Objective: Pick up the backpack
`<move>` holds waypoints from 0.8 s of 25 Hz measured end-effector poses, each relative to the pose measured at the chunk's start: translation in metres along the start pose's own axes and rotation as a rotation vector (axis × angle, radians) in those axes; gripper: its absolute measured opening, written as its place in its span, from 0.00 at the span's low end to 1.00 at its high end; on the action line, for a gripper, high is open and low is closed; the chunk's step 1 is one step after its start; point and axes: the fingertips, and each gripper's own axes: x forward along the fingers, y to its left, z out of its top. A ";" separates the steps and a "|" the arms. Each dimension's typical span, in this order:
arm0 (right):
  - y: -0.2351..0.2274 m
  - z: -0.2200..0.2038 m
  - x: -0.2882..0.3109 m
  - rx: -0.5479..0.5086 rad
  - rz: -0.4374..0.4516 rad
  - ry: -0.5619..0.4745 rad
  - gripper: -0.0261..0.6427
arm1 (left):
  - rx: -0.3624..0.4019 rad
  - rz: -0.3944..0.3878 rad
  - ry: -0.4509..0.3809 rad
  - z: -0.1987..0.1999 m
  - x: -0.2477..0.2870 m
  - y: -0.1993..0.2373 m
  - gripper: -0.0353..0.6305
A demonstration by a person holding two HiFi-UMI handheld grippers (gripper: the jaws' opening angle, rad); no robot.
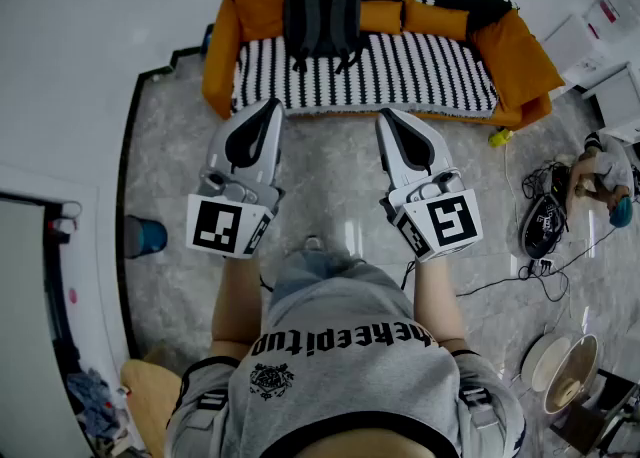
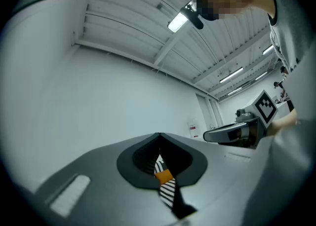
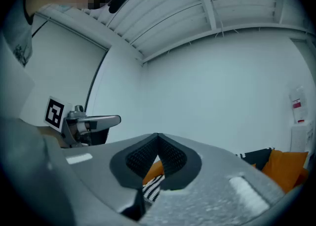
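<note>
A black backpack (image 1: 321, 8) stands upright on the striped sofa (image 1: 400, 71), leaning against its back cushions at the far side of the room. Both grippers hang side by side over the marble floor, short of the sofa's front edge and well apart from the backpack. My left gripper (image 1: 272, 104) is shut with nothing in it, its tips meeting (image 2: 159, 134). My right gripper (image 1: 385, 114) is shut and empty too (image 3: 157, 134). The gripper views show only a sliver of striped and orange sofa through the slits below the jaw tips.
Orange cushions (image 1: 515, 56) flank the sofa. A blue container (image 1: 146, 236) stands by the left wall. Cables and a dark helmet-like thing (image 1: 545, 226) lie on the floor at right, with a fan (image 1: 570, 371) nearer me. An orange stool (image 1: 150, 396) is at lower left.
</note>
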 end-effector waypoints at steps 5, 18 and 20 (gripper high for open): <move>0.009 0.001 0.004 -0.001 -0.001 -0.004 0.04 | 0.001 -0.002 -0.003 0.001 -0.007 0.007 0.07; 0.025 -0.003 0.040 0.016 0.007 -0.013 0.04 | -0.008 -0.020 -0.012 -0.006 -0.008 0.047 0.07; 0.027 -0.003 0.046 0.020 -0.011 -0.018 0.04 | -0.010 -0.031 -0.016 -0.007 -0.009 0.055 0.07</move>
